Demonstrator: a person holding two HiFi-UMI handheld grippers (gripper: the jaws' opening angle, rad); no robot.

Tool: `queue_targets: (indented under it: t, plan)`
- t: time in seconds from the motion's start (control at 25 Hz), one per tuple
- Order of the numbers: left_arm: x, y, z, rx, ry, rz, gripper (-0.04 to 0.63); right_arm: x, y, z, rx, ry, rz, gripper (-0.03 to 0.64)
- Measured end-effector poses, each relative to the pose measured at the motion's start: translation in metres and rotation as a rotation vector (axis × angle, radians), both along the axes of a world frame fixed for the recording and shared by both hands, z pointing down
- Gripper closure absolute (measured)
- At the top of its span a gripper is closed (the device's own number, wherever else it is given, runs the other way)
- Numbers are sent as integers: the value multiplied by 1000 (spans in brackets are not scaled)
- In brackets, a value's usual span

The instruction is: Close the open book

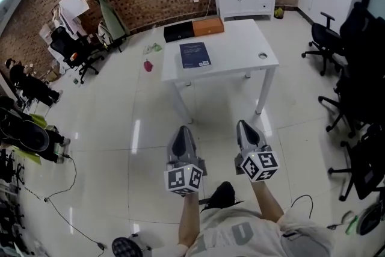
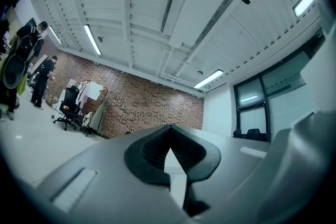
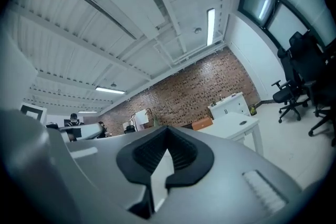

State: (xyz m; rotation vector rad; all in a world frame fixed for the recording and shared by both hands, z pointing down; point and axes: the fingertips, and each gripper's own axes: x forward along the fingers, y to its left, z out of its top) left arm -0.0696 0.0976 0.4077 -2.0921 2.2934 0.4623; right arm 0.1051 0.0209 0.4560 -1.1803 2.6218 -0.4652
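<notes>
1 closed book (image 1: 195,55) on table (image 1: 240,39); left gripper (image 1: 182,130), right gripper (image 1: 244,126) clamped together, empty

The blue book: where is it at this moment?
Head view: the blue book lies on the left part of the white table, near the black box and orange box at its far edge.

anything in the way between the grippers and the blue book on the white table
Nothing visible. Left gripper and right gripper hang over floor short of the white table; the blue book lies near its front edge, black box and orange box behind it.
</notes>
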Motion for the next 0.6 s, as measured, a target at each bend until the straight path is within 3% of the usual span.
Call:
queue_targets:
  t: [0.24,0.6]
  plan:
    - [26,42,4,-29,12,33,580,7,57,-18,39,51,4,615]
    - [51,76,-7,-32,-40,105,580,14,105,-32,59,65,27,615]
